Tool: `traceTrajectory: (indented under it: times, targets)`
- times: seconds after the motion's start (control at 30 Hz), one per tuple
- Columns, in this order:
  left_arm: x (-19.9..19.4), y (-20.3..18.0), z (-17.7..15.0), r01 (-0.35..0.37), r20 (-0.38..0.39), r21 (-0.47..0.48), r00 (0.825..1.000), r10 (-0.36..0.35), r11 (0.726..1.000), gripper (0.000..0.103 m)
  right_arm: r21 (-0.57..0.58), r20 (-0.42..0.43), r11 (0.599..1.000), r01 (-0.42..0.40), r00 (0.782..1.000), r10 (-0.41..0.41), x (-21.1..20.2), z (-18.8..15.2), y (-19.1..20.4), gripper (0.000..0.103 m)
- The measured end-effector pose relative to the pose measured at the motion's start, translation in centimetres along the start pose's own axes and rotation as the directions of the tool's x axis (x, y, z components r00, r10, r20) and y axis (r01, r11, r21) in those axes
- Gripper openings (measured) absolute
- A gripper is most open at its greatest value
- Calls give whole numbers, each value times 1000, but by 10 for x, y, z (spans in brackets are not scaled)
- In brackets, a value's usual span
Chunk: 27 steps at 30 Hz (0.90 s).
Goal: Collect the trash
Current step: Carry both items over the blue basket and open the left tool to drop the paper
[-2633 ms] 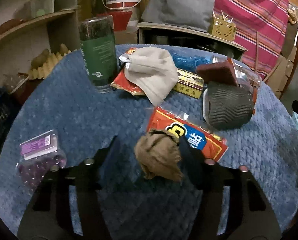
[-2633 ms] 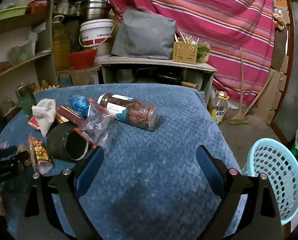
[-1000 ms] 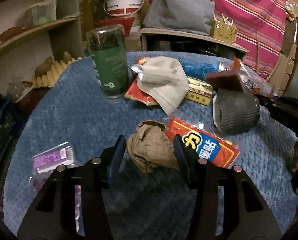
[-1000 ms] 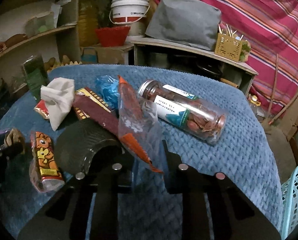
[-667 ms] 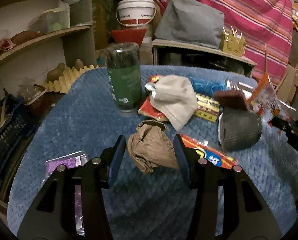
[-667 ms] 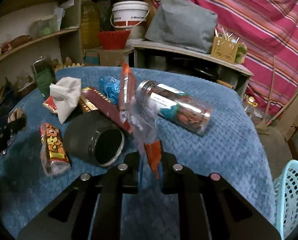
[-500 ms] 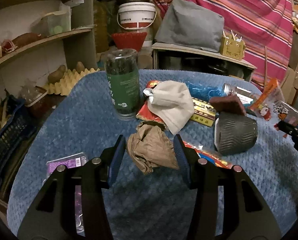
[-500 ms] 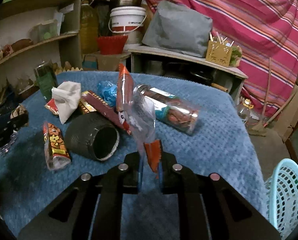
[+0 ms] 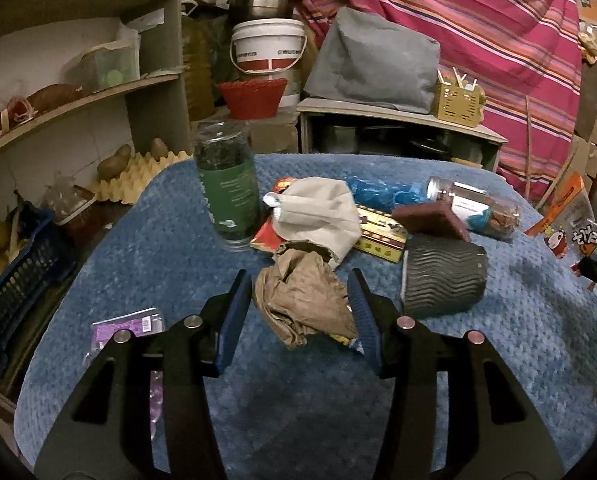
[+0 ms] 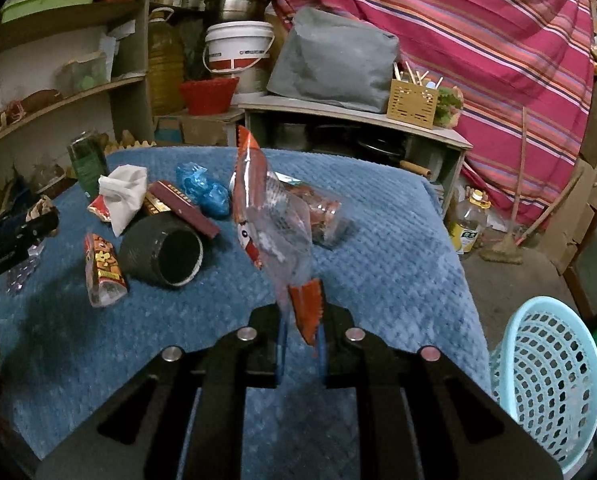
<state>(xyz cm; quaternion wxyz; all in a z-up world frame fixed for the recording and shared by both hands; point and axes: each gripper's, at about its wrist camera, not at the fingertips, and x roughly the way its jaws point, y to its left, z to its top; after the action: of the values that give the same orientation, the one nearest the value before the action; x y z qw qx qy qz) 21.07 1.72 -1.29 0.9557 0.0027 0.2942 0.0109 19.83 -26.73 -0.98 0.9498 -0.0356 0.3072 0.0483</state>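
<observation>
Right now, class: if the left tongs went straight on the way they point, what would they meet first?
Probably the white cloth just beyond the crumpled brown paper gripped by the left tongs; depth is uncertain.

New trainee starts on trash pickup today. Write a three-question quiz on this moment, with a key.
1. True or false: the left gripper holds the crumpled brown paper between its fingers.
2. What is the right gripper shut on?
A. the blue bag
B. the clear and orange snack wrapper
C. the black cup
3. In the right wrist view, which container stands on the floor at the lower right, beside the blue table cover?

Key
1. True.
2. B. The blue bag and the black cup both lie on the table cover.
3. The light blue basket.
</observation>
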Motion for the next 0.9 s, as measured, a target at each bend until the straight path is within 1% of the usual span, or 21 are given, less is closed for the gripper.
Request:
traceTrajectory:
  times: [0.1,0.2,0.37,0.4,0.5,0.63,0.8,0.9]
  targets:
    - [-10,-11,1,18,9,12,1000,-18,1000,49,8,5,1000,-5,1000,5,-6,-2,-6,12]
    - [-20,-23,5,20,31,28,999,-21,999,49,23,24,1000,-8,1000,7,-17,-3,-18,12]
    - [-33,-51,15,45,52,46,998,-47,998,49,71,52,997,-5,999,1,-37,-5,-47,12]
    - [-35,-56,16,48,57,49,997,-50,998,49,76,56,997,3,998,-8,-41,-5,-53,12]
    - [-38,-78,19,89,57,50,994,-91,995,49,104,67,994,25,997,-32,-51,-8,-74,12]
    - [-41,-116,22,119,74,94,989,-126,988,49,144,78,987,69,994,-81,-64,-12,-102,12]
    - [-47,-168,23,182,85,144,977,-196,973,49,196,73,970,143,984,-160,-80,-23,-145,12]
    - [-49,-203,22,226,84,173,966,-243,959,49,217,64,960,178,978,-197,-87,-29,-168,12]
